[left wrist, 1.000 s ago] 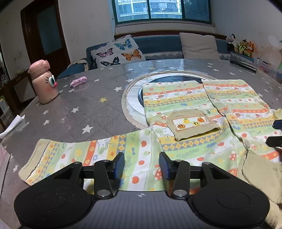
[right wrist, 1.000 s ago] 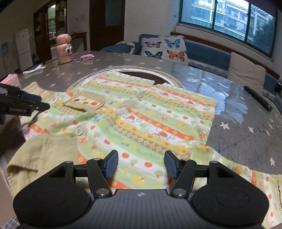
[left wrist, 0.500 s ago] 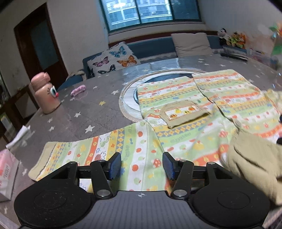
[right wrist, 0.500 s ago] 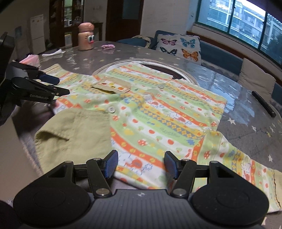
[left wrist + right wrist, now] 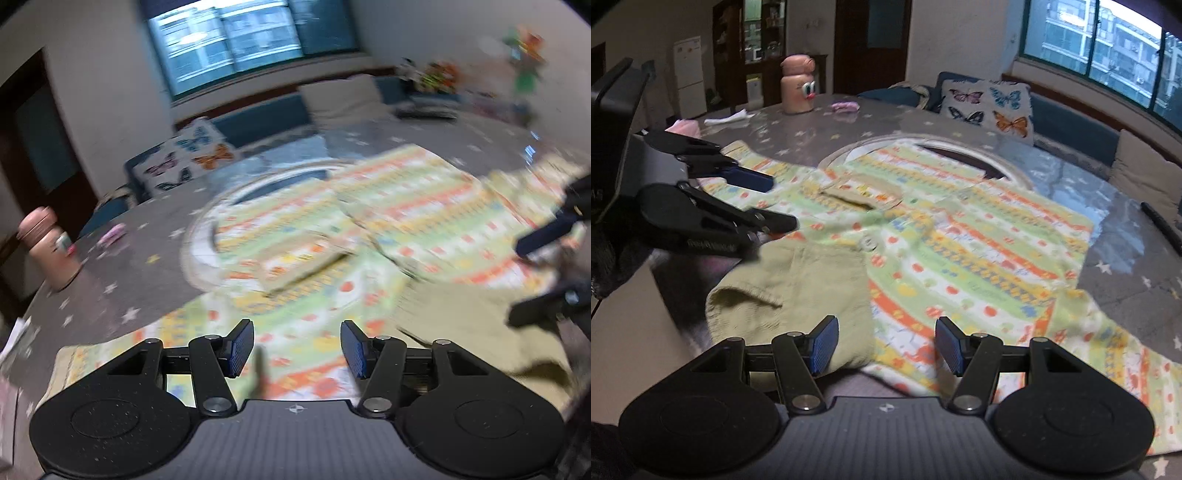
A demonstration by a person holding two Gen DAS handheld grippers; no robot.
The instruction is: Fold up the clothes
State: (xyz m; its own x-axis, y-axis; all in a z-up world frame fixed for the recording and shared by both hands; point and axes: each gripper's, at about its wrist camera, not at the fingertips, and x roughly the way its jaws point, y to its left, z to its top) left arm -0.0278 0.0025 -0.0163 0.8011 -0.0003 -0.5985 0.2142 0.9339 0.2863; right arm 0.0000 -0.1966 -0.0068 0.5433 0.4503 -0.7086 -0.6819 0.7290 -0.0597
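A child's striped green, orange and yellow shirt [image 5: 960, 236] lies spread open on the grey star-pattern table [image 5: 1126, 266], its plain olive collar [image 5: 798, 284] at the near edge. It also shows, blurred, in the left wrist view [image 5: 332, 236]. My left gripper [image 5: 297, 349] is open and empty above the shirt's left sleeve; it also shows in the right wrist view [image 5: 775, 203]. My right gripper [image 5: 884, 345] is open and empty over the shirt's near edge beside the collar; it shows at the right of the left wrist view [image 5: 546, 277].
A pink pig-shaped bottle [image 5: 798, 88] and a small pink item [image 5: 845, 107] stand at the table's far side. White tissue [image 5: 729, 118] lies near the left edge. A black remote [image 5: 1161, 225] lies at the right. A sofa with a butterfly cushion [image 5: 988, 105] stands behind.
Both grippers have swung leftward and pulled back toward the near edge. The left wrist view is now motion-blurred. The shirt has not moved; both grippers stay open.
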